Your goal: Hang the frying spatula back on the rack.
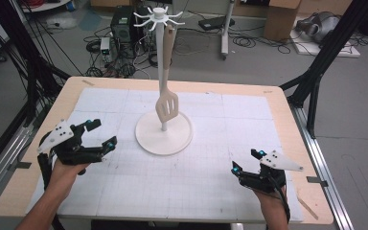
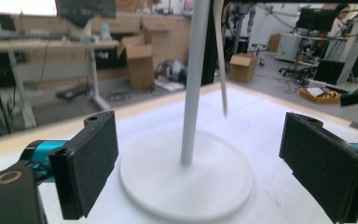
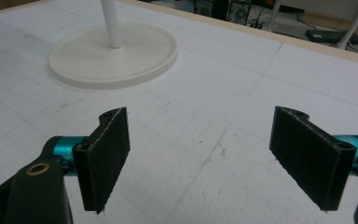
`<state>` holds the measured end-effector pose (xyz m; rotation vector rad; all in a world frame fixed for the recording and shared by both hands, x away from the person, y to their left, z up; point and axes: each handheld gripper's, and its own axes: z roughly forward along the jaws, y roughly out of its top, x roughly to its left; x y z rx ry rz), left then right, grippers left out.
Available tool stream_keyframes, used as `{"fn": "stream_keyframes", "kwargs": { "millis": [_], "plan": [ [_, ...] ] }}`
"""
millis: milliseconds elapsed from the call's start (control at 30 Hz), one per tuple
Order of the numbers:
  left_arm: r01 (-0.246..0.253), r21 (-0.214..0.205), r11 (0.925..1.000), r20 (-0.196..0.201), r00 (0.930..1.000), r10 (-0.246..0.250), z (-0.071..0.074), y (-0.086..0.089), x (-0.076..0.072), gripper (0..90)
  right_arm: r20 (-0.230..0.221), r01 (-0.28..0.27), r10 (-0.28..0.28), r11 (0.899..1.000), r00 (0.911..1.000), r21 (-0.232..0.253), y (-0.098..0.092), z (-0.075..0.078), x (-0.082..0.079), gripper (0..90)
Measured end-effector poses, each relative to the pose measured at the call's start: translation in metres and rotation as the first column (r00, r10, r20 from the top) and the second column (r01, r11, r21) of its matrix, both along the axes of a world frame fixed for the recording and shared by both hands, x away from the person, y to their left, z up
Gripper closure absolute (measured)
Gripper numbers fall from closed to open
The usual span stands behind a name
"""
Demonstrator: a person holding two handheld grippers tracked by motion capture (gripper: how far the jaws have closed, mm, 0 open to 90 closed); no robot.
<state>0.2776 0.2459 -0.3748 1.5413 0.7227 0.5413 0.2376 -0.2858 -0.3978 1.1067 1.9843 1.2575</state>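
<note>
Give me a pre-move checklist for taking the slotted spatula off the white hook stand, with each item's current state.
1. Left gripper open: ok, jaws wide apart.
2. Right gripper open: ok, jaws wide apart.
3. Both grippers empty: ok.
4. Beige slotted spatula hanging from the white hook stand: ok, blade down beside the pole.
5. Stand upright on the white gridded mat: ok.
6. How firmly the spatula handle sits on its hook: cannot tell.

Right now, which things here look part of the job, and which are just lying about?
Likely the job: white utensil stand with round base; beige slotted spatula hanging from it; left gripper and right gripper, both open.

Lying about: cardboard box; floor cables.
</note>
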Motion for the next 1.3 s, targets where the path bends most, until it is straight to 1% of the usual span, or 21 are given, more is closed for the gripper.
{"fn": "stream_keyframes", "kwargs": {
  "millis": [67, 167, 200, 233, 267, 400, 467, 500, 600, 767, 800, 900, 933, 967, 1033, 1133, 1300],
  "plan": [
    [-0.010, -0.004, 0.9999, -0.009, 0.9999, 0.010, -0.011, 0.003, -0.005, 12.4, -0.008, 0.006, -0.006, 1.000, 0.9999, 0.009, -0.002, -0.003, -0.002, 18.8],
    [-0.021, 0.023, 0.9995, -0.014, 0.9997, 0.021, -0.022, 0.005, -0.010, 13.0, -0.005, 0.007, -0.007, 1.000, 1.0000, 0.003, -0.003, -0.006, -0.002, 18.8],
    [-0.024, 0.025, 0.9994, -0.016, 0.9996, 0.024, -0.024, 0.005, -0.010, 13.4, 0.000, 0.005, -0.005, 1.000, 1.0000, 0.002, -0.003, -0.006, -0.002, 18.8],
    [-0.025, 0.021, 0.9995, -0.018, 0.9995, 0.026, -0.028, 0.005, -0.011, 13.8, 0.001, 0.006, -0.006, 1.000, 1.0000, 0.002, -0.003, -0.006, -0.002, 18.8],
    [-0.027, 0.007, 0.9996, -0.024, 0.9993, 0.027, -0.030, 0.004, -0.012, 14.2, 0.008, 0.005, -0.005, 1.000, 1.0000, 0.002, -0.003, -0.006, -0.002, 18.8],
    [-0.043, -0.028, 0.9987, -0.037, 0.9984, 0.042, -0.037, 0.004, -0.012, 14.7, 0.010, 0.003, -0.003, 1.000, 0.9999, 0.003, -0.001, -0.006, -0.003, 18.8],
    [-0.054, -0.027, 0.9982, -0.031, 0.9981, 0.053, -0.037, 0.004, -0.011, 14.7, 0.017, 0.008, -0.008, 1.000, 0.9998, 0.004, -0.002, -0.006, -0.004, 18.8],
    [-0.056, -0.032, 0.9979, -0.031, 0.9980, 0.055, -0.037, 0.005, -0.011, 14.8, 0.014, 0.011, -0.011, 1.000, 0.9998, 0.013, -0.001, -0.006, -0.004, 18.8],
    [-0.059, -0.026, 0.9979, -0.031, 0.9978, 0.058, -0.036, 0.006, -0.012, 15.2, 0.018, 0.016, -0.016, 1.000, 0.9997, 0.010, -0.002, -0.005, -0.005, 18.8],
    [-0.045, -0.015, 0.9989, -0.035, 0.9984, 0.045, -0.036, 0.006, -0.014, 15.7, 0.016, 0.025, -0.025, 1.000, 0.9996, 0.013, -0.002, -0.005, -0.007, 18.8],
    [-0.045, -0.012, 0.9989, -0.034, 0.9984, 0.044, -0.037, 0.006, -0.014, 15.8, 0.028, 0.027, -0.027, 1.000, 0.9992, 0.012, -0.002, -0.004, -0.006, 18.8],
    [-0.043, -0.016, 0.9990, -0.040, 0.9983, 0.042, -0.037, 0.007, -0.015, 15.9, 0.028, 0.029, -0.029, 0.999, 0.9992, 0.015, -0.001, -0.003, -0.006, 18.8],
    [-0.044, -0.026, 0.9987, -0.042, 0.9982, 0.043, -0.037, 0.007, -0.015, 16.0, 0.029, 0.029, -0.030, 1.000, 0.9992, 0.012, -0.001, -0.004, -0.006, 18.8],
    [-0.046, -0.031, 0.9985, -0.043, 0.9981, 0.045, -0.037, 0.007, -0.015, 16.0, 0.021, 0.032, -0.032, 0.999, 0.9993, 0.020, 0.000, -0.004, -0.006, 18.8],
    [-0.044, -0.031, 0.9985, -0.044, 0.9981, 0.043, -0.038, 0.007, -0.015, 16.1, 0.021, 0.030, -0.030, 0.999, 0.9993, 0.014, 0.000, -0.004, -0.005, 18.8],
    [-0.041, -0.029, 0.9987, -0.049, 0.9980, 0.039, -0.039, 0.005, -0.014, 16.3, 0.017, 0.030, -0.030, 0.999, 0.9994, 0.019, 0.001, -0.005, -0.005, 18.8],
    [-0.048, -0.031, 0.9984, -0.050, 0.9977, 0.047, -0.039, 0.005, -0.014, 16.6, 0.020, 0.030, -0.031, 0.999, 0.9993, 0.020, -0.002, -0.006, -0.004, 18.9]
  ]
}}
